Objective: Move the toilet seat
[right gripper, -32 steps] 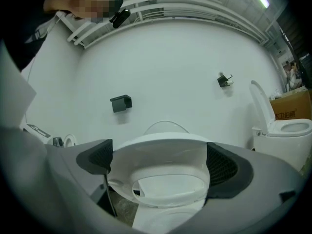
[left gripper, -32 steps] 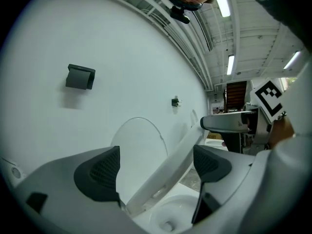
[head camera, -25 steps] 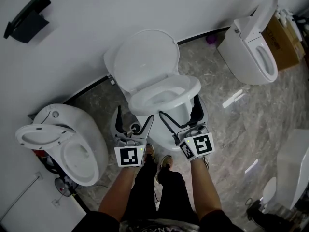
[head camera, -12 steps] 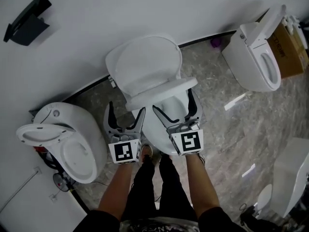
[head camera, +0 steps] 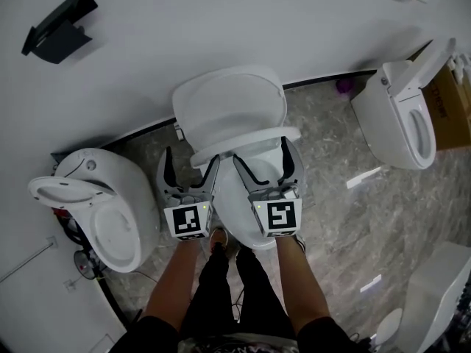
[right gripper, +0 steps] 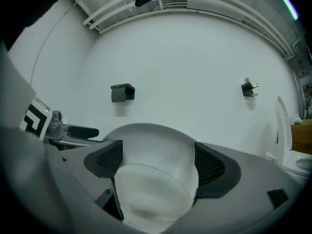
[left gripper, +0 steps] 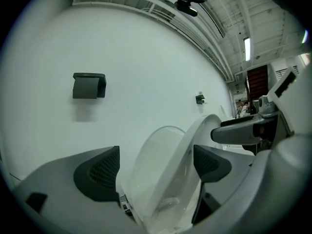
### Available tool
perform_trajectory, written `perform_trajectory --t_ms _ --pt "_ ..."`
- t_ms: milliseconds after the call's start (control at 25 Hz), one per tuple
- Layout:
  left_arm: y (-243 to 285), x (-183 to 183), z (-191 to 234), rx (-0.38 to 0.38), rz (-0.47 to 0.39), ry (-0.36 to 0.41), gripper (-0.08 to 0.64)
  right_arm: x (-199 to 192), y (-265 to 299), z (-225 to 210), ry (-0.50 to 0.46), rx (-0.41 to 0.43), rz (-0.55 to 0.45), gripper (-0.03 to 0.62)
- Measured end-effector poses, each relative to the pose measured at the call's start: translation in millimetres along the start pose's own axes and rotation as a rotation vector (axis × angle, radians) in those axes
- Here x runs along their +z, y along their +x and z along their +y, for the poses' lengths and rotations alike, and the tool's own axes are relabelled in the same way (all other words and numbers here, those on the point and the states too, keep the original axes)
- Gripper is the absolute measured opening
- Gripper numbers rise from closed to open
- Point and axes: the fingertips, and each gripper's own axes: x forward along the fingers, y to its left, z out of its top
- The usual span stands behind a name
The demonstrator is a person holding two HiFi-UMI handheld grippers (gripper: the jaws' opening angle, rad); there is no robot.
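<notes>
The white toilet [head camera: 239, 204] stands against the wall with its lid [head camera: 228, 105] upright. Its seat [head camera: 246, 144] is tilted up off the bowl, its free edge towards me. My right gripper [head camera: 263, 155] reaches under that raised edge, and in the right gripper view the seat's underside [right gripper: 156, 145] fills the space between the pads. Its jaws have just been closing a little but still stand wide, pinching nothing. My left gripper [head camera: 190, 162] is open beside the seat's left edge [left gripper: 195, 145], which shows between its pads without touching them.
Another toilet [head camera: 103, 204] with its seat raised stands close on the left, a third [head camera: 401, 120] at the right with a cardboard box [head camera: 450, 98] behind it. White fixtures [head camera: 441, 293] fill the lower right. A black holder [head camera: 59, 22] hangs on the wall. My legs are just before the bowl.
The seat has swung from flat on the bowl to steeply raised. Both grippers have moved forward towards the wall with it, and the right jaws have narrowed slightly.
</notes>
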Motion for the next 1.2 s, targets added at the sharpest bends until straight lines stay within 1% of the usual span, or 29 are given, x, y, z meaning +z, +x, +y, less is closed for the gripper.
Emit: perform_trajectory --t_ms 120,280,480,600,880,1200 --pt "13 1 1 0.019 0.002 0.002 0.48 1 14 -5 -0.025 0.021 0.009 0.429" --pt "29 2 7 0.04 0.009 -0.011 0.48 3 33 -8 -0.035 0.03 0.04 0.423" --pt "49 0 24 0.06 0.012 -0.018 0.48 1 59 -12 -0.063 0.038 0.031 0.416" --pt "62 -3 31 0.056 0.021 -0.014 0.48 1 72 -15 -0.056 0.026 0.048 0.414" --pt "89 -2 41 0.039 0.011 -0.008 0.48 -1 103 -19 -0.064 0.027 0.064 0.414" --pt "108 -6 57 0.052 0.019 -0.003 0.48 -12 127 -19 -0.068 0.044 0.108 0.408"
